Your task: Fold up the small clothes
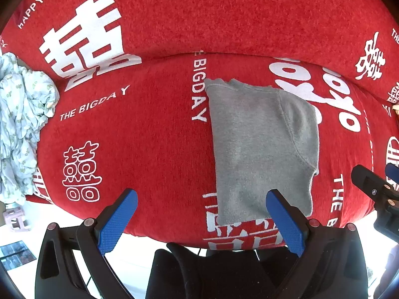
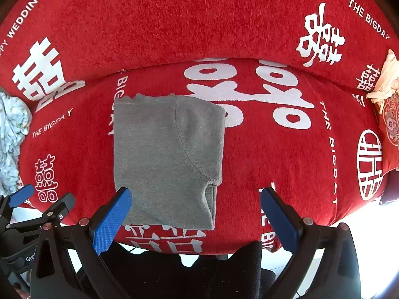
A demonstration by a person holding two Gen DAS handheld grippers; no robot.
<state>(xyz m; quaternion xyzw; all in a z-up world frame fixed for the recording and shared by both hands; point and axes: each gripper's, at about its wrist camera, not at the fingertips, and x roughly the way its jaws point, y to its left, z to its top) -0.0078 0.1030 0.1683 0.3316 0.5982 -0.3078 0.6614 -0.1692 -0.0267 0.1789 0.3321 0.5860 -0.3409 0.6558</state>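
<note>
A small grey fleece garment [image 1: 259, 144] lies folded into a tall rectangle on the red sofa seat [image 1: 149, 134]. It also shows in the right wrist view [image 2: 162, 159]. My left gripper [image 1: 202, 219] is open and empty, hovering at the seat's front edge; its right finger is just over the garment's near right corner. My right gripper [image 2: 195, 218] is open and empty, its left finger over the garment's near left corner. The right gripper shows at the right edge of the left wrist view [image 1: 374, 186], and the left gripper at the left edge of the right wrist view [image 2: 27, 206].
A crumpled pale blue patterned cloth [image 1: 20, 124] lies at the seat's left end. A cream cloth [image 2: 384, 79] and a red patterned cushion [image 2: 391, 129] sit at the right end. The red backrest [image 1: 212, 17] rises behind. A black chair [image 2: 187, 274] is below the front edge.
</note>
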